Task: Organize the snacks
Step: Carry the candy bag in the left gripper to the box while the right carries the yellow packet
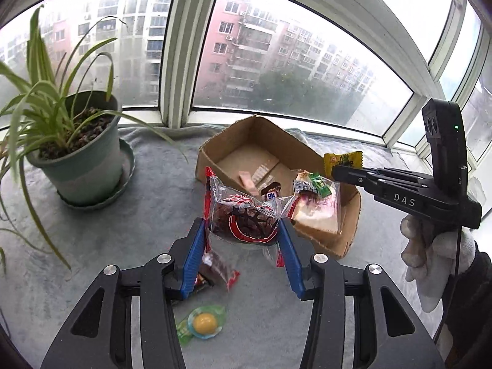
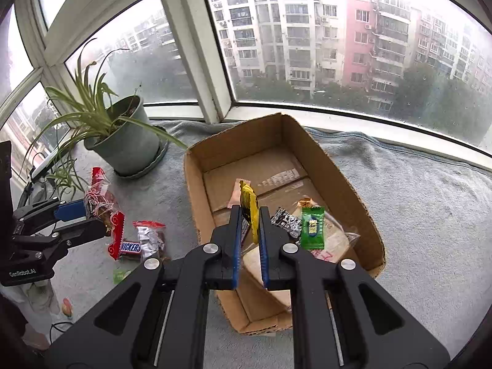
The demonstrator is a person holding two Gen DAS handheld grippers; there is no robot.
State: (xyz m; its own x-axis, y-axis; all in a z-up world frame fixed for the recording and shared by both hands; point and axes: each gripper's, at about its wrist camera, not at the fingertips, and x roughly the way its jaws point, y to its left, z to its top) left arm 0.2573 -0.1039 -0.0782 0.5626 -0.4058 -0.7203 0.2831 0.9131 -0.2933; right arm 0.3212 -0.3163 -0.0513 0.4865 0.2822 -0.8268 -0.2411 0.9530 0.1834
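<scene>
Left wrist view shows the left claw clamped on a clear, crinkly plastic packet with red printing and dark brown contents, held in the middle of the frame just in front of the open brown cardboard box. At the right edge of that frame the right claw pinches a small yellow sachet above the box's right side; in the right wrist view the blue pads are nearly together on its lower part, the sachet standing upright over the box interior.

Judging from this, the step in hand is dropping both snacks into the box. Done well, each claw would move fully past the cardboard wall before parting, the right one first since it is already over the opening, and low enough that the light wrappers do not flutter out.

Inside the box lie a green-wrapped candy, a black-and-white foil wrapper and a large pale packet with red print. On the grey towel-covered surface, lower left of the right wrist view, a Snickers bar and a silver-and-red packet still wait.
</scene>
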